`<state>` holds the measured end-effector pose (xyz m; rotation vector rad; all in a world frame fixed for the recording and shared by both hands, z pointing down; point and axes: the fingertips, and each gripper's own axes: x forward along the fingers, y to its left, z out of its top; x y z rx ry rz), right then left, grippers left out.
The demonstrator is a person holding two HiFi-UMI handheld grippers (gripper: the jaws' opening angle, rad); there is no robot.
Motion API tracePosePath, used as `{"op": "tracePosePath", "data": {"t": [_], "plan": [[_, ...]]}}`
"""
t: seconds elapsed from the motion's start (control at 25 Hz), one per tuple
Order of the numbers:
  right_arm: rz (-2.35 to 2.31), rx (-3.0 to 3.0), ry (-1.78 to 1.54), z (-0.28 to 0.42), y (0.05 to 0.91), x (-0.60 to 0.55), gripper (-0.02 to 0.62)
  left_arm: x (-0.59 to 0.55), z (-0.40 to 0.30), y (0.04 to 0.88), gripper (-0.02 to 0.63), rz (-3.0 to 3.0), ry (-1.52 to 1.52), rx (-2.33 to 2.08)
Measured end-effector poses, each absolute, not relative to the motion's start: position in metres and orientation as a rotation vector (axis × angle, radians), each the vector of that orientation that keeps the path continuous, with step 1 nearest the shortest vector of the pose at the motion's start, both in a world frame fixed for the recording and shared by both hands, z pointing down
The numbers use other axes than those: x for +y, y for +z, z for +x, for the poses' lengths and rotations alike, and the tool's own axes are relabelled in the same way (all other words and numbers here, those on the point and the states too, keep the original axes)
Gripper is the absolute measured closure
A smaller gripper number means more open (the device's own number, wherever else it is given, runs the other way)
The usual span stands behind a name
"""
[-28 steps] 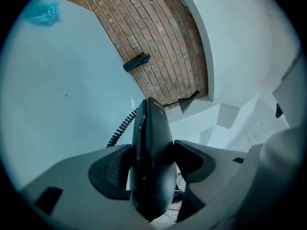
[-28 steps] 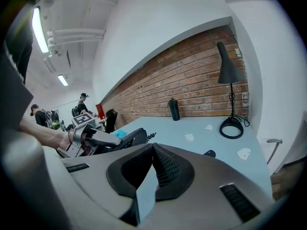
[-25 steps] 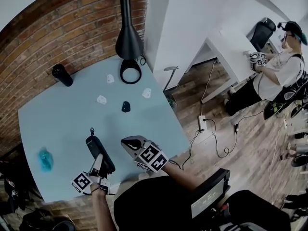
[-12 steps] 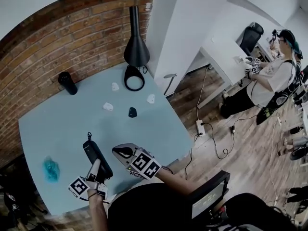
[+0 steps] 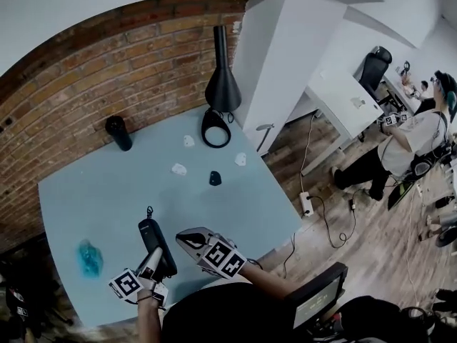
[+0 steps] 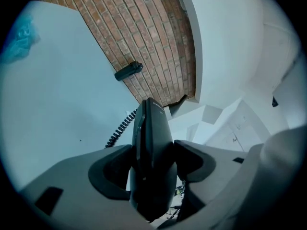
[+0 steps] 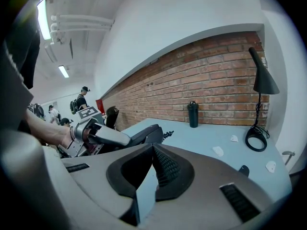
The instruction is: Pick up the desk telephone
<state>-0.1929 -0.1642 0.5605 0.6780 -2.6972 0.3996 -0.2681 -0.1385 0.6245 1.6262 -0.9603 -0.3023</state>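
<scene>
1. The left claw (image 6: 152, 164) is closed on the desk telephone (image 6: 151, 128), and both jaws press on its dark sides.
2. The telephone sticks out forward from the jaws, over the near part of the light blue tabletop (image 5: 107, 191). Its coiled cord (image 6: 120, 128) leaves from the far end.
3. The right claw (image 7: 153, 166) is near, on the right side of the telephone. Its jaws are together with nothing between them.

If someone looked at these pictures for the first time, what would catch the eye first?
First, the black telephone handset, clamped between the jaws of the left gripper near the front edge of the pale blue table, with its coiled cord trailing. Next, the black lamp at the far edge, against the brick wall. The right gripper, shut and empty, hovers beside the handset.
</scene>
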Motion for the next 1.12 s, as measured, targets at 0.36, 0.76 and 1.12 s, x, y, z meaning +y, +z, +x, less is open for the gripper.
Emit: {"op": "tracePosePath", "data": {"t": [0.36,0.76,1.12], "plan": [[0.804,-2.66,0.427,-0.192,0.566,-0.177,0.586,-0.156,-0.269,0.595,0.31,1.697,-0.502,-0.836],[0.853,-2.784,0.125,-0.219,0.499,-0.204,0.586,-0.183,-0.31,0.545,0.312,1.82,-0.573,-0.938],[0.984,-2.927,-0.107,-0.217,0.407,-0.221,0.588,-0.2,-0.316,0.459,0.313,1.996,-0.675,-1.001]]}}
